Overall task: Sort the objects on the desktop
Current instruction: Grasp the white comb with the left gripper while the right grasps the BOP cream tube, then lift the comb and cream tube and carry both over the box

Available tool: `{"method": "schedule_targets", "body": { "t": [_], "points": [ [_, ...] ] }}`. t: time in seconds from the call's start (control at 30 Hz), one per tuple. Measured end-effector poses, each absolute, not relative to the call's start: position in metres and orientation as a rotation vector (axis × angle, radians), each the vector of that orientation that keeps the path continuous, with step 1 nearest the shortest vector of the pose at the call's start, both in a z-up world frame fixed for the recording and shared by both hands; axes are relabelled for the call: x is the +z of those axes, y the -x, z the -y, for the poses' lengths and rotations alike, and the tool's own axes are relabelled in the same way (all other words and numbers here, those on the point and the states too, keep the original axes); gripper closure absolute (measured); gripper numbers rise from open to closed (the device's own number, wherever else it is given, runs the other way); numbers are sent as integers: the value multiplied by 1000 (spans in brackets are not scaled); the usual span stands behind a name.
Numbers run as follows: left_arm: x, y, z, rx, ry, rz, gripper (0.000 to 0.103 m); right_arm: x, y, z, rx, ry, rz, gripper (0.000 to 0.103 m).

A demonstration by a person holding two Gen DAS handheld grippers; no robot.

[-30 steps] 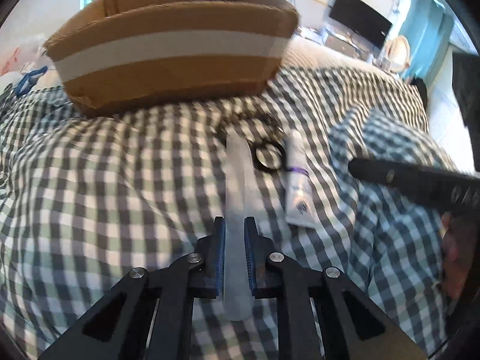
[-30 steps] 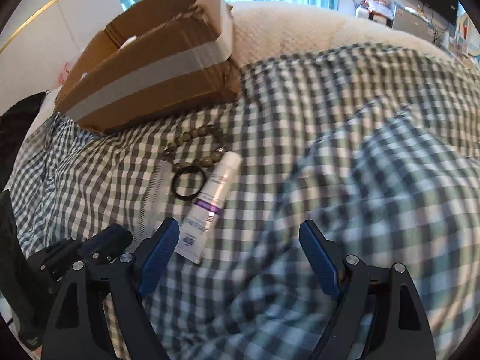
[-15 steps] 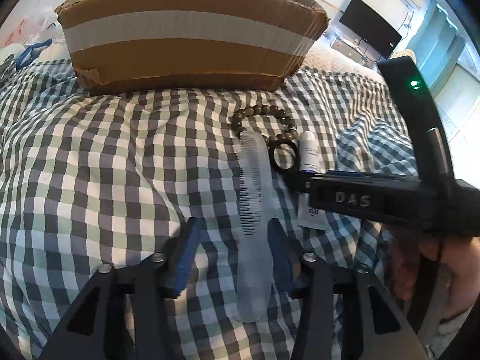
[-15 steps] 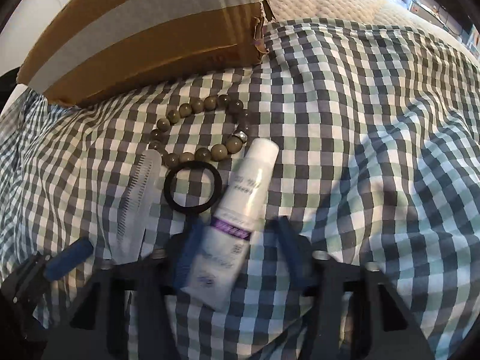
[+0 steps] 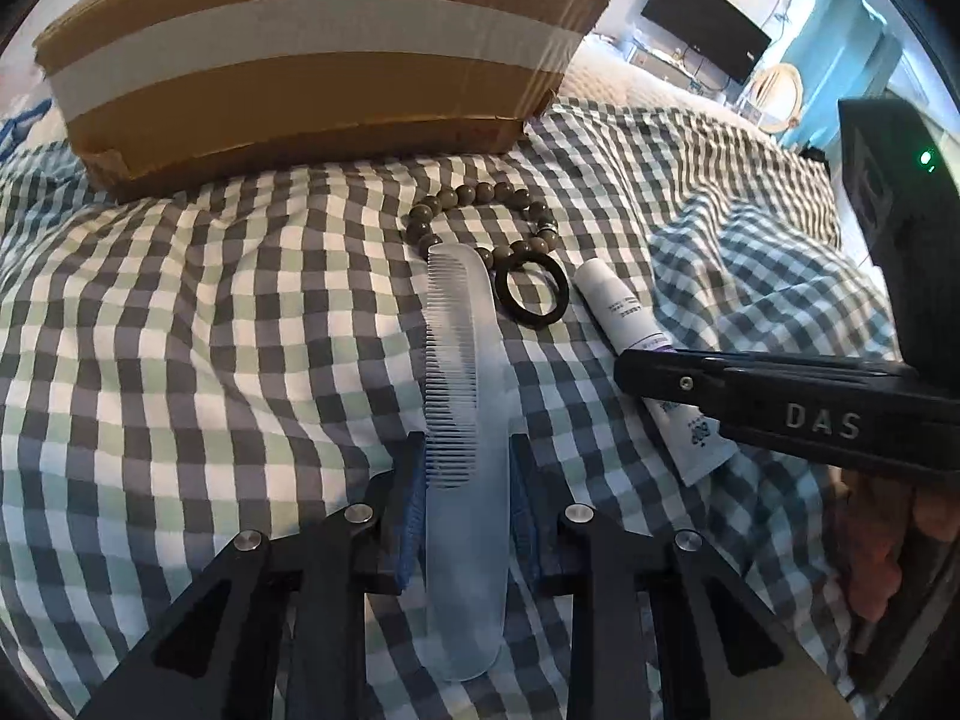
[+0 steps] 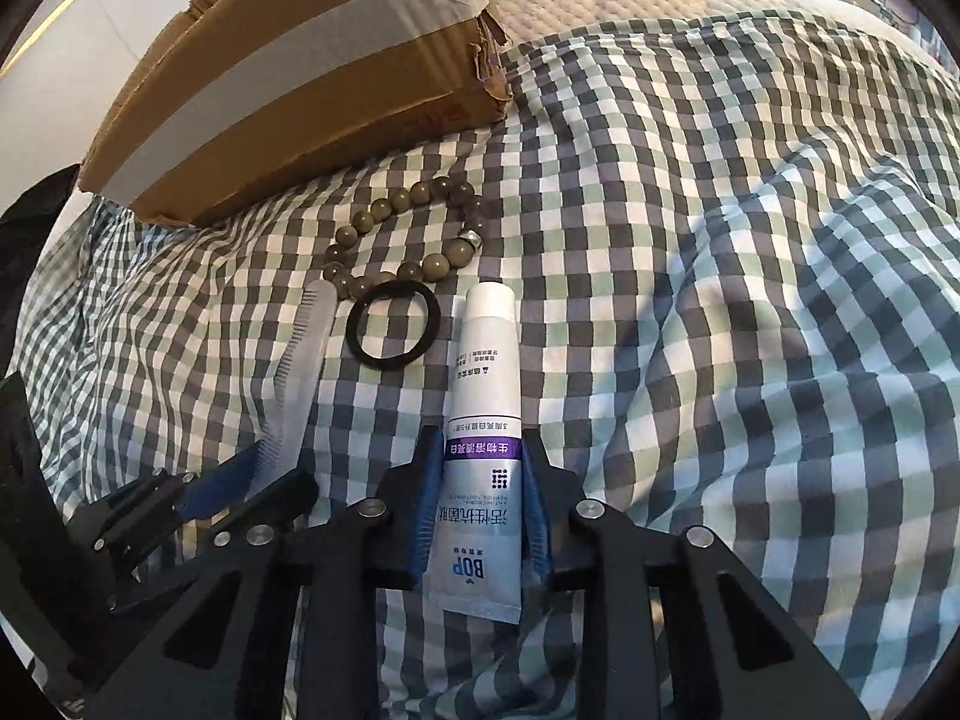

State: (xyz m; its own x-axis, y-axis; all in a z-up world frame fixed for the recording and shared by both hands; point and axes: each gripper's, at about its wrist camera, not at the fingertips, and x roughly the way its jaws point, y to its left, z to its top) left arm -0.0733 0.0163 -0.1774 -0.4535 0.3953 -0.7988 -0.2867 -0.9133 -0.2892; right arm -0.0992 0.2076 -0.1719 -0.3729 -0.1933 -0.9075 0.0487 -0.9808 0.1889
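Note:
A pale translucent comb [image 5: 465,396] lies flat on the checked cloth, and my left gripper [image 5: 465,450] is shut on its sides. It also shows in the right wrist view [image 6: 303,372]. My right gripper [image 6: 480,456] is shut on a white tube with a purple band [image 6: 483,438], lying on the cloth; the tube also shows in the left wrist view [image 5: 618,312]. A black hair ring [image 5: 531,294] and a brown bead bracelet [image 5: 480,216] lie between and beyond them. A taped cardboard box [image 5: 312,60] stands behind.
The checked cloth [image 6: 750,300] is rumpled into folds on the right. The right gripper's black body [image 5: 780,402] crosses the left wrist view. A TV and furniture stand far behind.
Both grippers have come down and closed: the left jaws from open around the comb to touching its sides, the right jaws from open to gripping the tube. The comb now lies flat.

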Motion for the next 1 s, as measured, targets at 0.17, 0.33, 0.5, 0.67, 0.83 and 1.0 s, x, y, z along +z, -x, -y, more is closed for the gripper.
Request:
{"method": "schedule_targets", "body": {
  "t": [0.17, 0.33, 0.5, 0.67, 0.83, 1.0],
  "points": [
    [-170, 66, -11, 2398, 1322, 176, 77, -167, 93, -212, -2484, -1639, 213, 81],
    [-153, 59, -10, 2425, 1269, 158, 77, -161, 82, -217, -2489, -1623, 205, 85],
    [-147, 54, -9, 2421, 1259, 166, 77, -164, 81, -218, -2511, -1642, 182, 74],
    [-150, 53, -5, 2426, 1273, 184, 77, -178, 94, -208, -2500, -1683, 137, 77],
    [-153, 53, 1, 2433, 1298, 210, 77, -177, 94, -210, -2540, -1645, 166, 78],
    [-145, 50, 10, 2464, 1274, 238, 77, -169, 84, -214, -2531, -1604, 218, 78]
  ]
}}
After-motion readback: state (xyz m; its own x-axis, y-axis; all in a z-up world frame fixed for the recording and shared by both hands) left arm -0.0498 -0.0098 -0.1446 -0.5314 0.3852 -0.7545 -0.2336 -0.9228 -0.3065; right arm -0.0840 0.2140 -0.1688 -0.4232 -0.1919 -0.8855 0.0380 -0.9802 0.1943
